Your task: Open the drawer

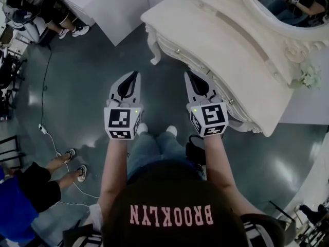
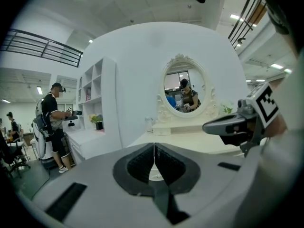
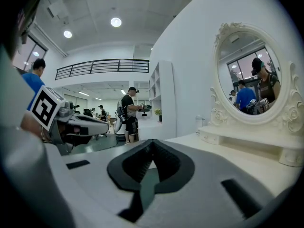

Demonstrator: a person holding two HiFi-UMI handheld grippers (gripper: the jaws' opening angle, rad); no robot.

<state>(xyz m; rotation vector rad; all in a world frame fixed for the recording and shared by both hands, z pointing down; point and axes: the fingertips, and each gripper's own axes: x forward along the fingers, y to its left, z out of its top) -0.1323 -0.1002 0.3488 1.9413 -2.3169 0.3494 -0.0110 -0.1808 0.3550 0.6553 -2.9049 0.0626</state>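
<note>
1. The drawer sat closed in the front of the white bench, in the upper right of the head view, with its small knobs facing lower left.
2. The right tool hung near that front, its jaws pressed together with nothing between them.
3. The left tool was level with it at frame centre-left, over the grey floor, and was likewise closed and empty.
4. An oval mirror stood at the bench's back, in the top right corner.

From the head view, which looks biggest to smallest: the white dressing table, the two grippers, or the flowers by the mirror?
Largest: dressing table.
Next: left gripper and right gripper, alike, though nearness to the camera enlarges them.
Smallest: flowers.
</note>
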